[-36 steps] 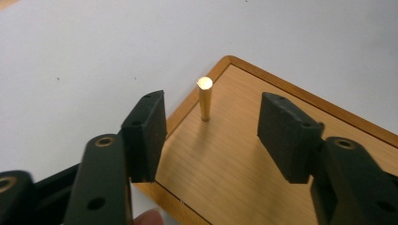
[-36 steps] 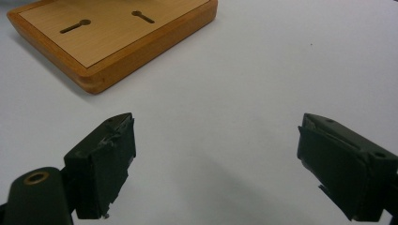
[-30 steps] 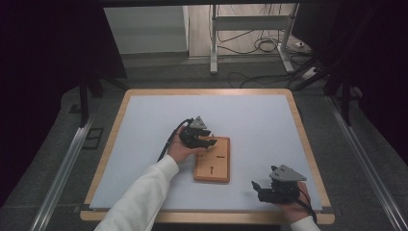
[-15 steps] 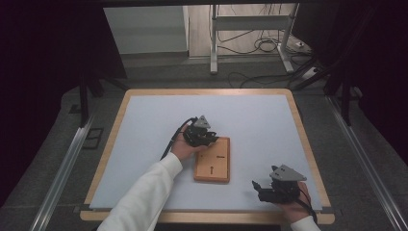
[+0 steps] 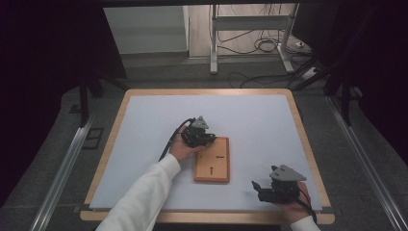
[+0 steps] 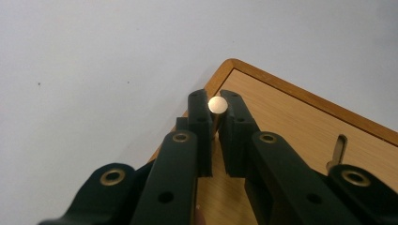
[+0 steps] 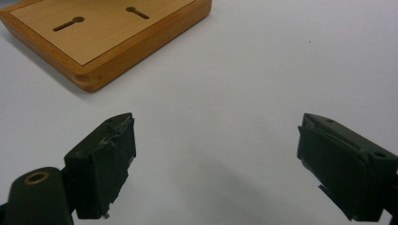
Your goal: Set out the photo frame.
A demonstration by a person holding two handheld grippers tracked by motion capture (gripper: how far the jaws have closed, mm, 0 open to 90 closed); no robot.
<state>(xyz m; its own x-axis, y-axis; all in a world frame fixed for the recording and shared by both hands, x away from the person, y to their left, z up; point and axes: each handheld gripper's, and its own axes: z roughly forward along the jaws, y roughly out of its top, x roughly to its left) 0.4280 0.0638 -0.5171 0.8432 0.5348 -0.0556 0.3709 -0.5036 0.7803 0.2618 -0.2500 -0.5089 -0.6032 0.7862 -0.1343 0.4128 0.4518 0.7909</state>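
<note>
Left gripper view has the left gripper [image 6: 216, 110] with its jaws just closed onto a small metal pin [image 6: 217, 104], pinched between the tips over the corner of the wooden board [image 6: 291, 117]. Farther right on the bench [image 5: 144, 125], the right gripper [image 7: 216, 154] rests, jaws wide apart and holding nothing, beside the board.

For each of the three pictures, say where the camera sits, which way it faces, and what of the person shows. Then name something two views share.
High view: above the person's side, facing forward and down on the table; both forearms, left gripper and right gripper show.
Left gripper view: rides the left gripper, looking along fingers closed on a metal peg.
Right gripper view: rides the right gripper, facing the mat, jaws wide apart.
Shared: the wooden board with its keyhole slots.
</note>
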